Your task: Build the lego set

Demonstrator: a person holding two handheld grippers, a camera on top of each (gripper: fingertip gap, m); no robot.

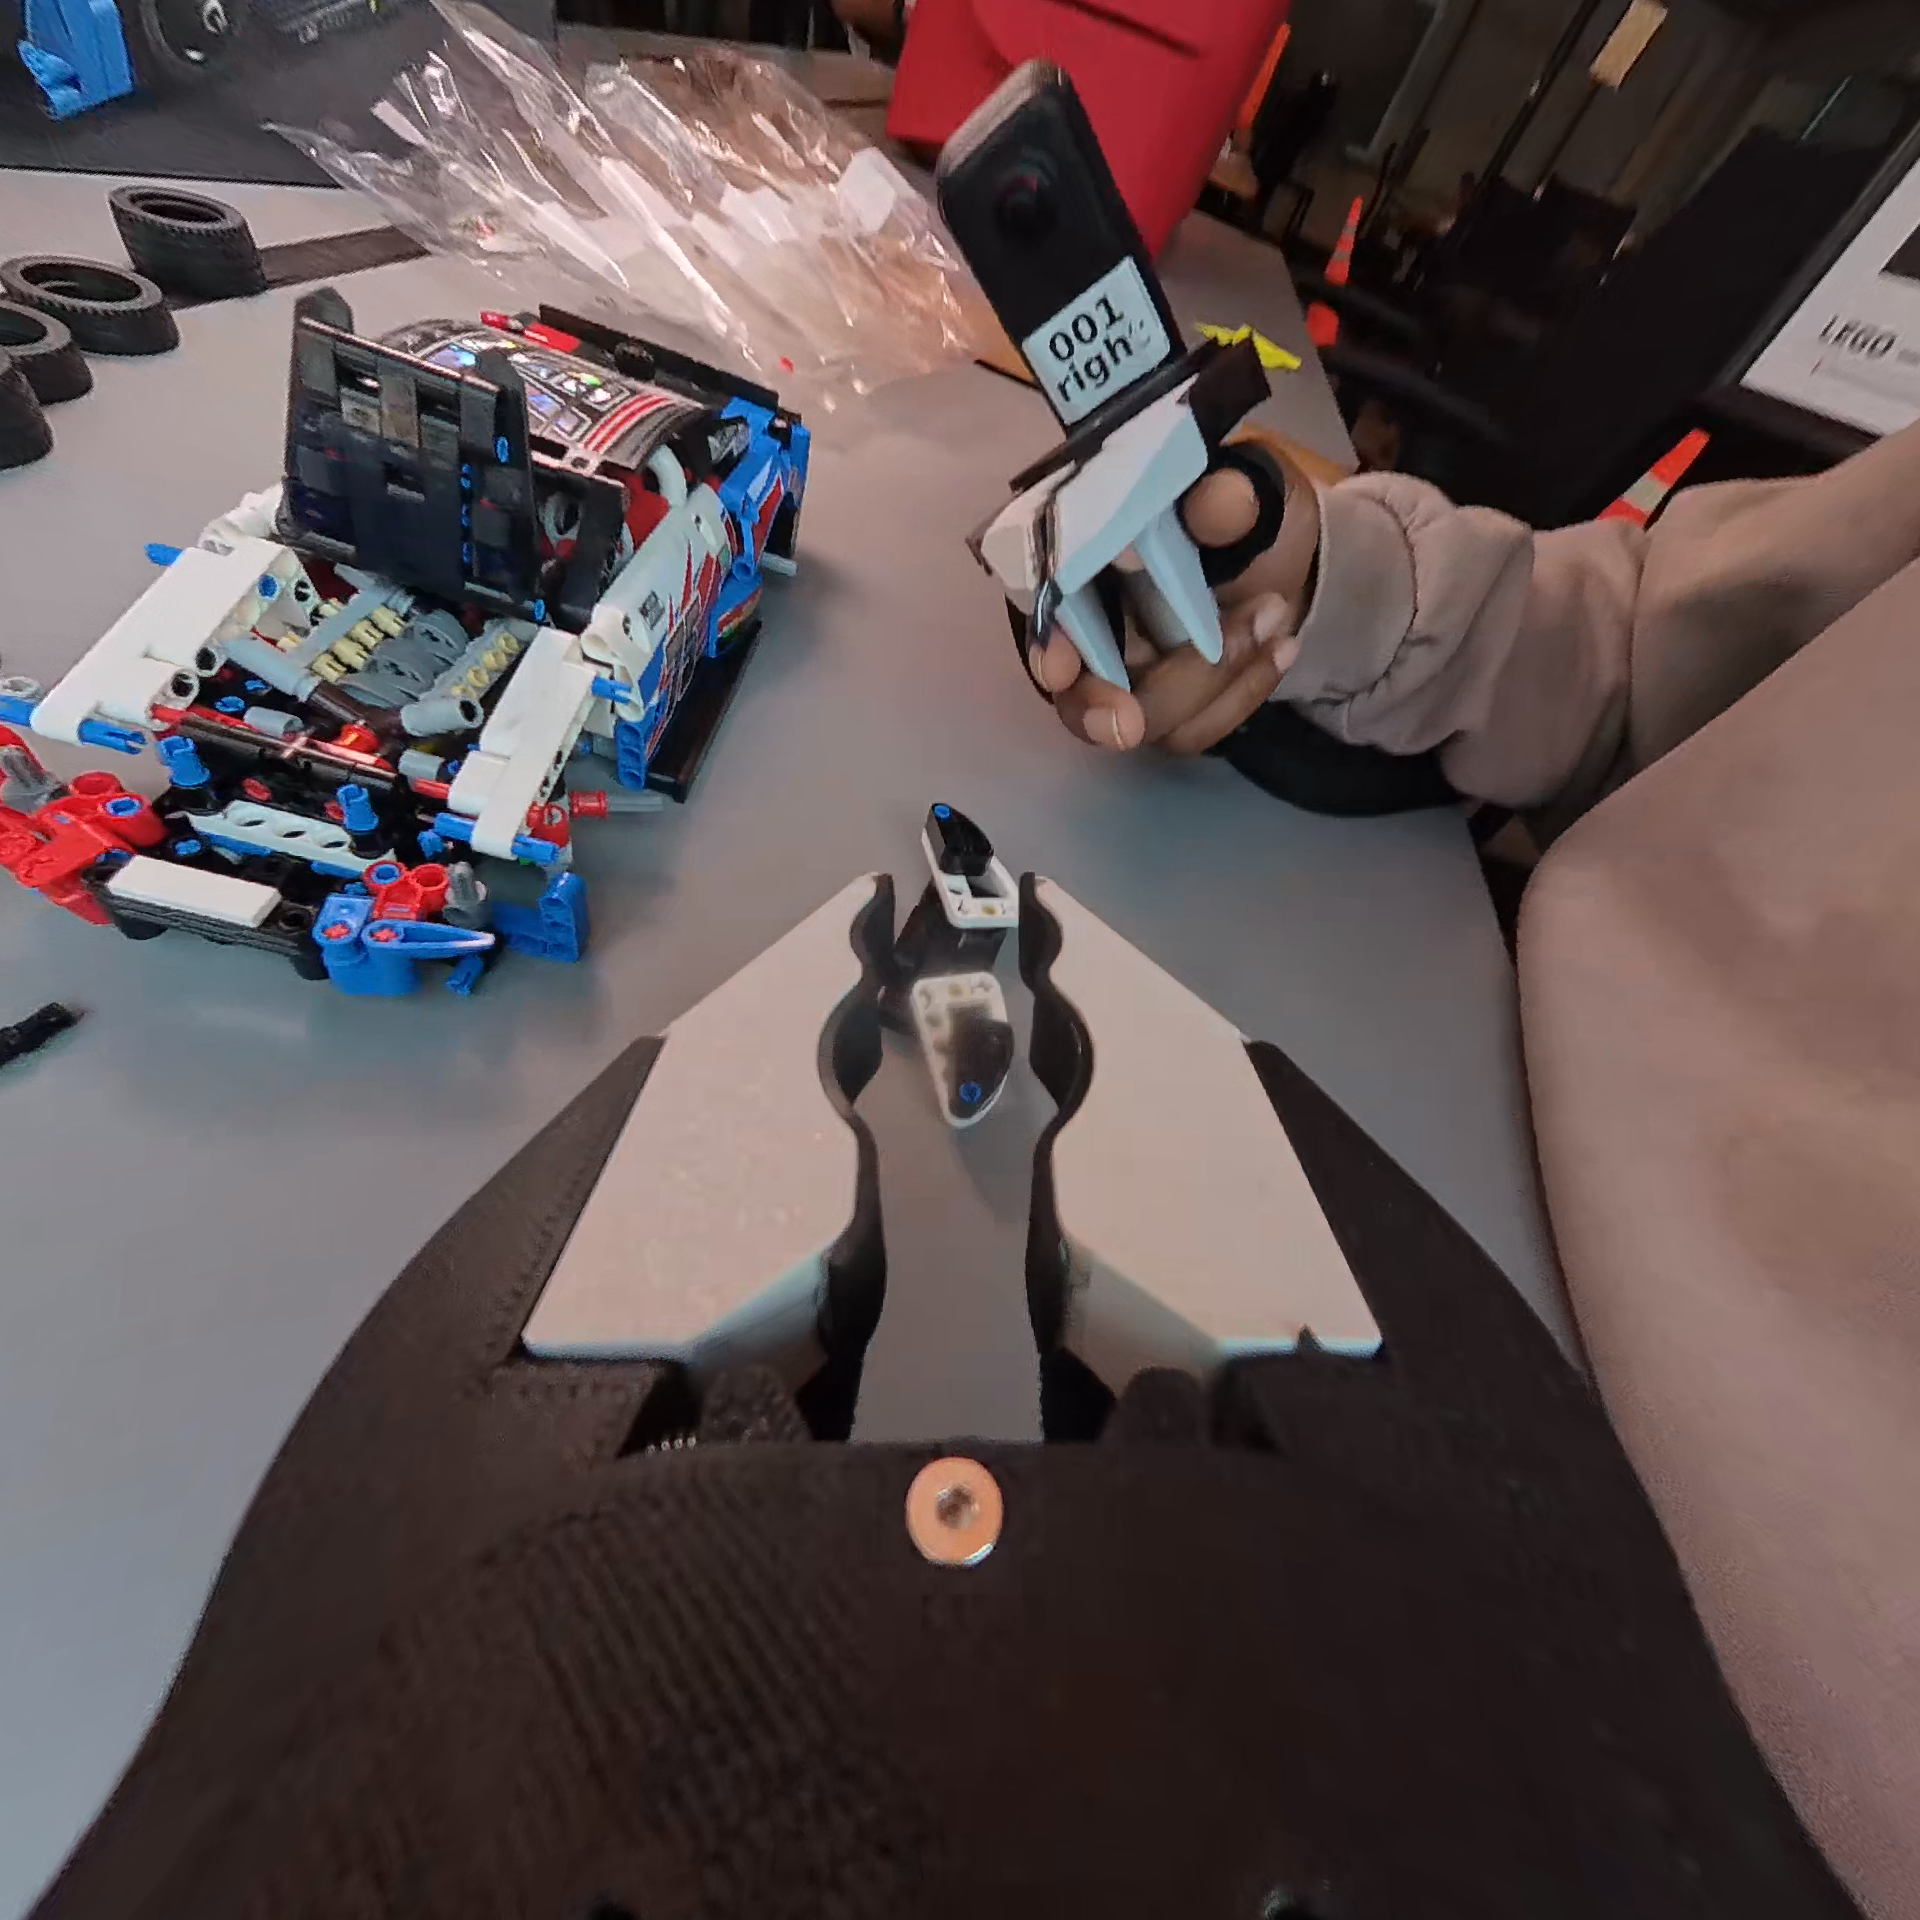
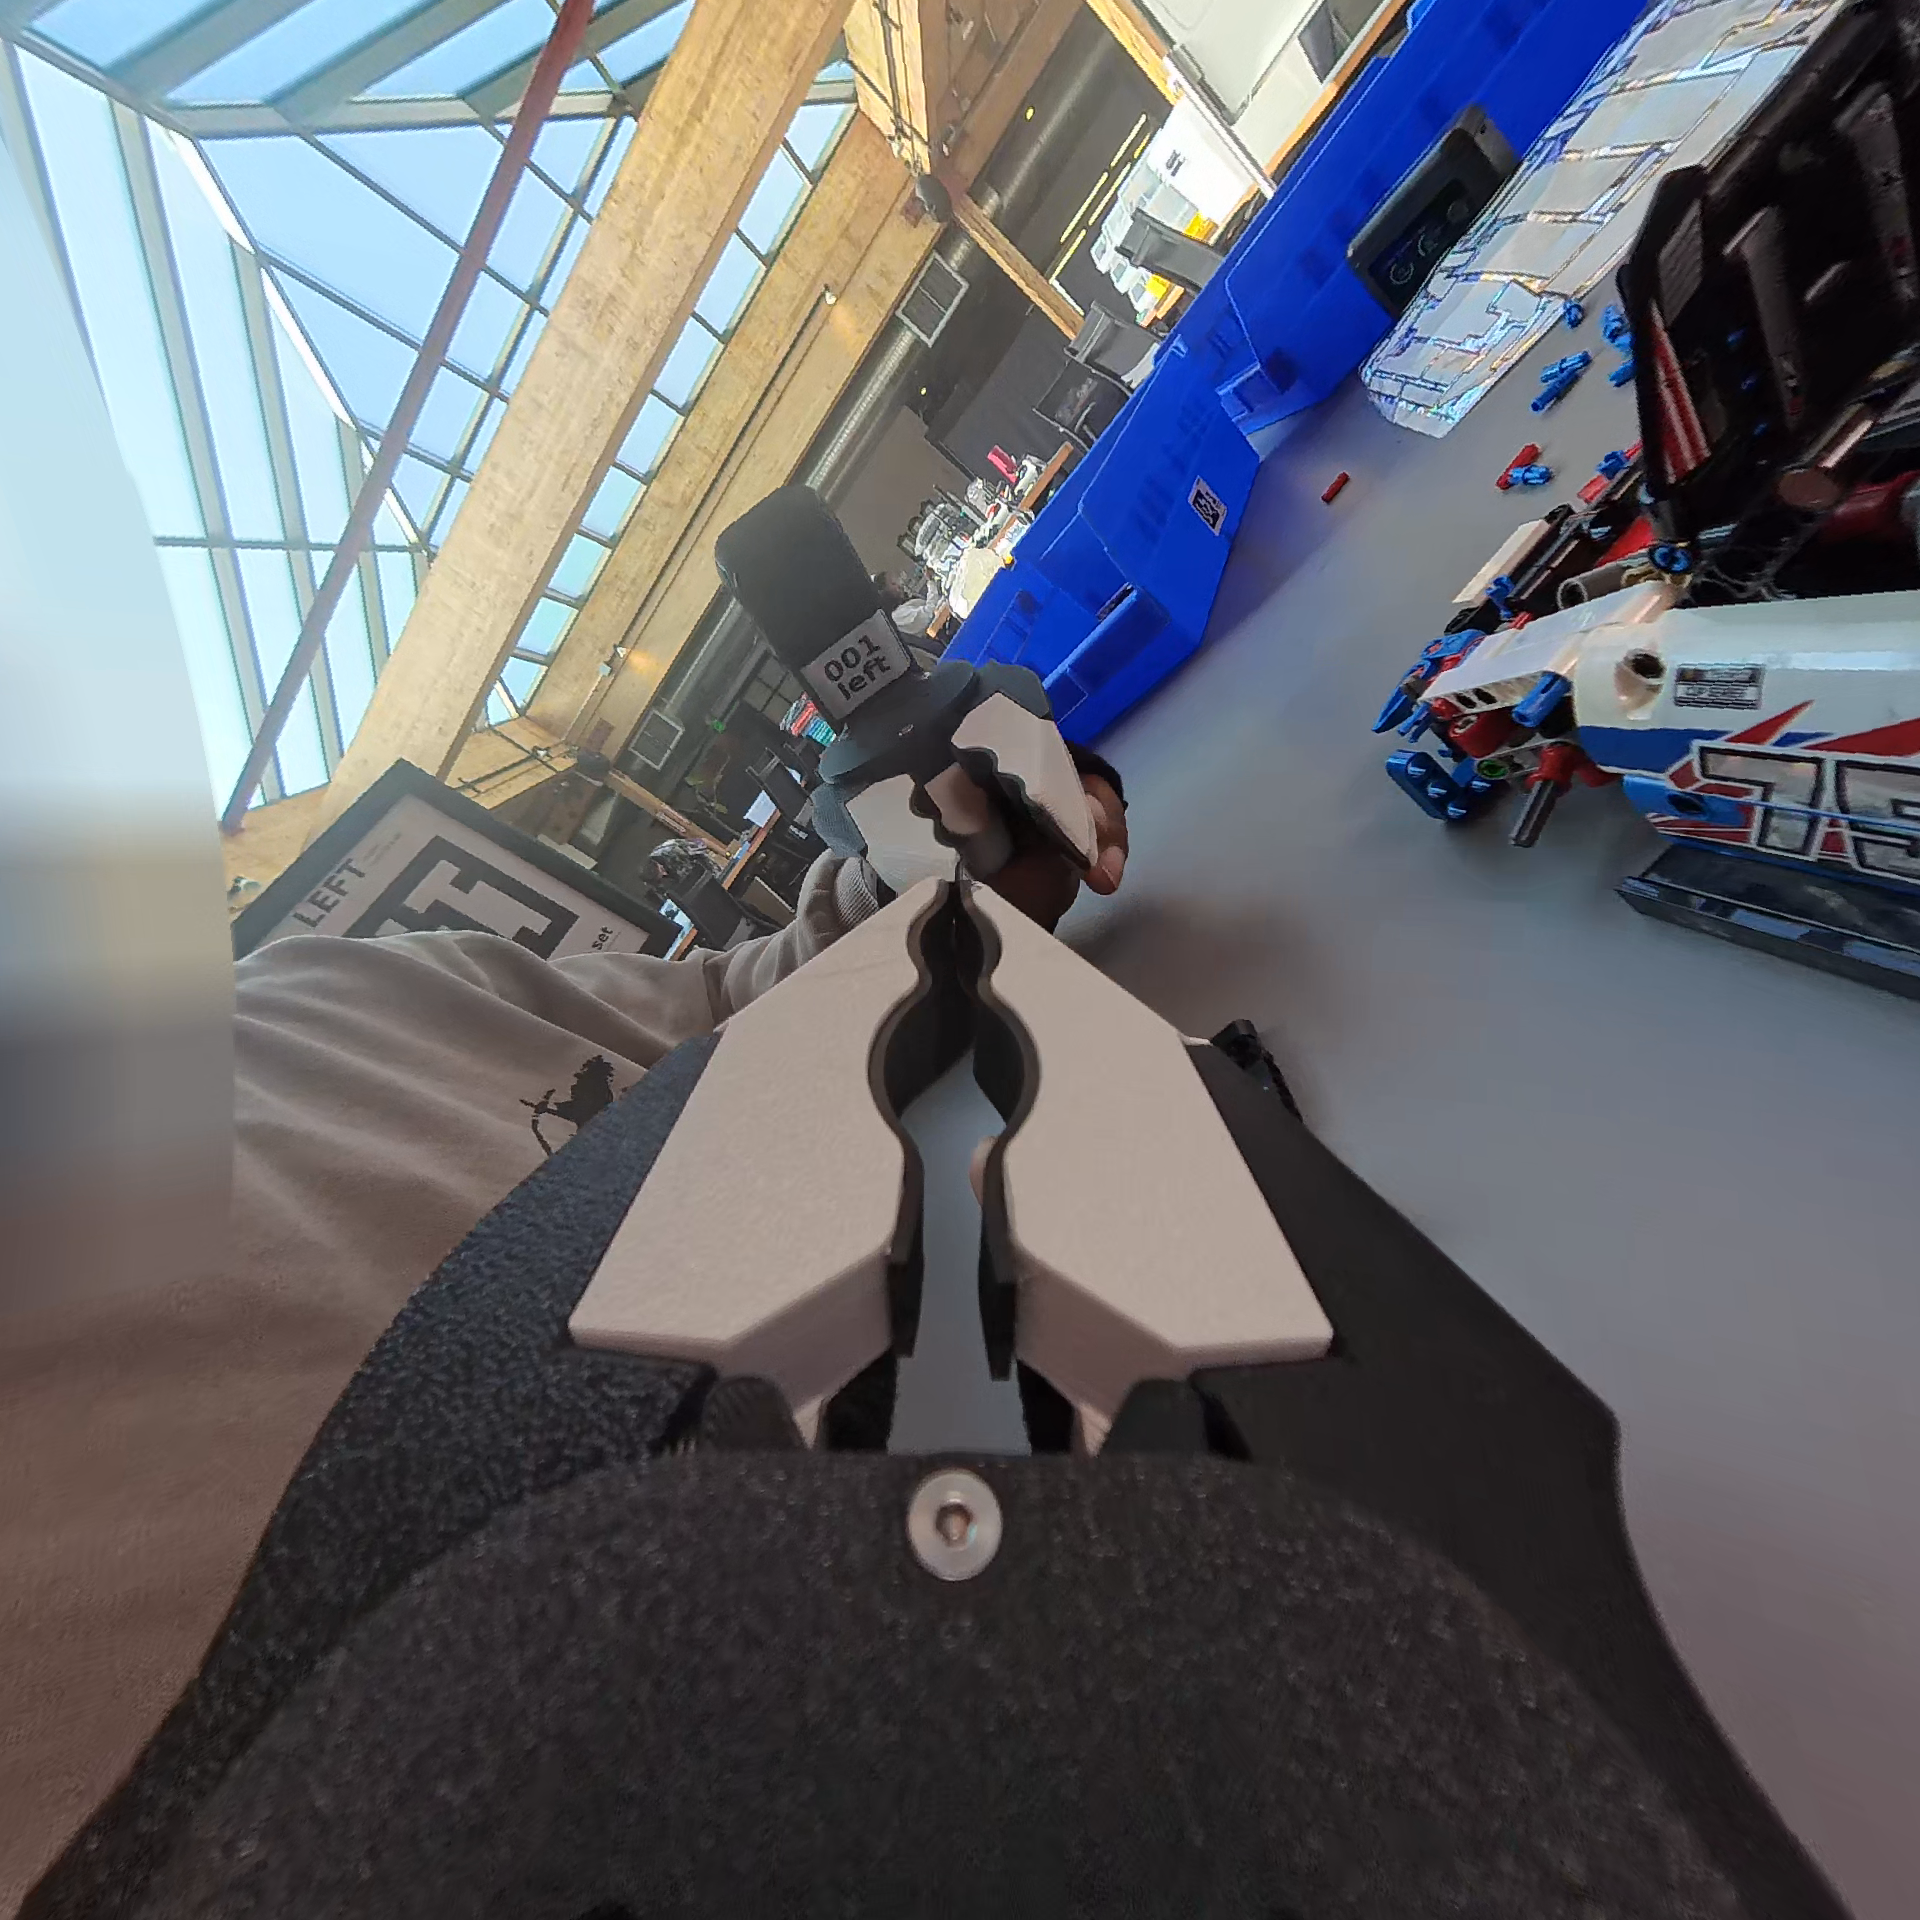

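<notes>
At frame centre, the spread left hand-held gripper point(image 1: 956, 894) straddles a small black-and-white brick sub-assembly point(image 1: 961, 977) on the grey counter point(image 1: 1195, 831), apparently about to pinch it for fitting onto the blue, white and red brick car point(image 1: 416, 665), while the right hand-held gripper point(image 2: 954, 896) waits pressed together, holding nothing visible.

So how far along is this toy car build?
Mostly built: the car has its body and engine. In hand: the left claw, open, brackets a small black-and-white piece on the table; the right claw is shut, empty. Left: the loose tyres aren't fitted.
</notes>
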